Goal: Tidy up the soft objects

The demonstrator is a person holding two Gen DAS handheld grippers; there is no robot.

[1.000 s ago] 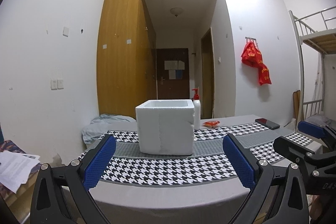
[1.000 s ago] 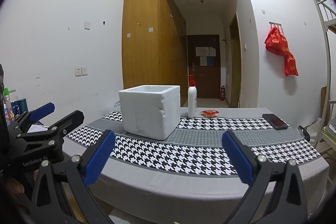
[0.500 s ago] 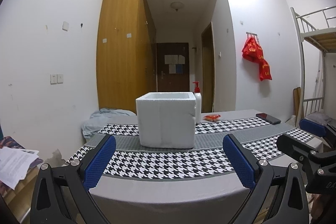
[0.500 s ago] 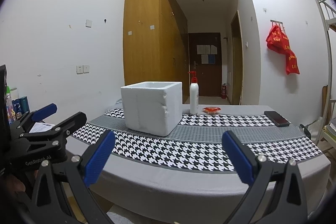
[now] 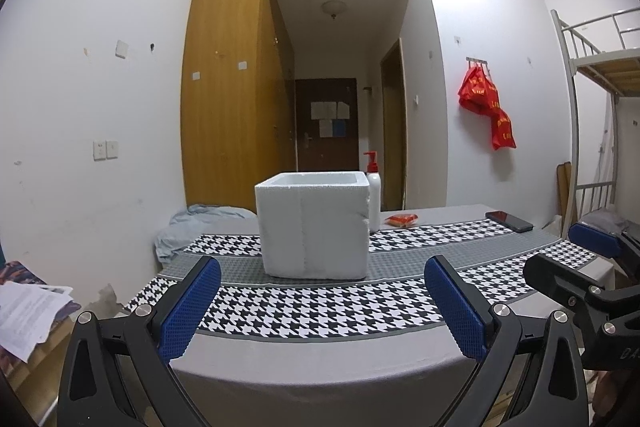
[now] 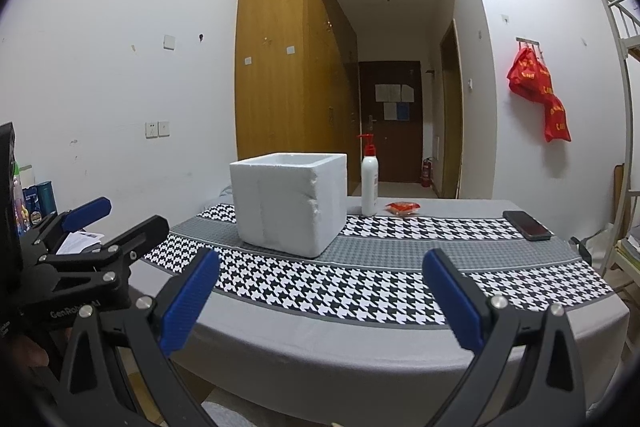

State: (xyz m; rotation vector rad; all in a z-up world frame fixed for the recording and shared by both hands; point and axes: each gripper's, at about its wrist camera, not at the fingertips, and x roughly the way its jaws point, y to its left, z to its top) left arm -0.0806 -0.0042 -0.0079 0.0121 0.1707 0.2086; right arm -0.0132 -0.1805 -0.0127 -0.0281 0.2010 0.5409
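A white foam box (image 5: 314, 227) stands open-topped on the table with the houndstooth cloth (image 5: 320, 301); it also shows in the right wrist view (image 6: 290, 201). A small orange-red packet (image 5: 402, 219) lies behind it to the right, also seen in the right wrist view (image 6: 402, 207). A crumpled light-blue cloth (image 5: 200, 227) lies at the table's far left end. My left gripper (image 5: 320, 311) is open and empty before the table's near edge. My right gripper (image 6: 320, 303) is open and empty, beside the left one (image 6: 88, 239).
A white pump bottle with a red top (image 6: 369, 183) stands behind the box. A black phone (image 6: 527, 225) lies at the table's right. Papers (image 5: 28, 311) lie low at left. A bunk bed frame (image 5: 592, 131) stands at right. Red bags (image 6: 540, 87) hang on the wall.
Both grippers have dropped a little lower and tilted up, so the table and box sit lower in view. Both stay open and empty.
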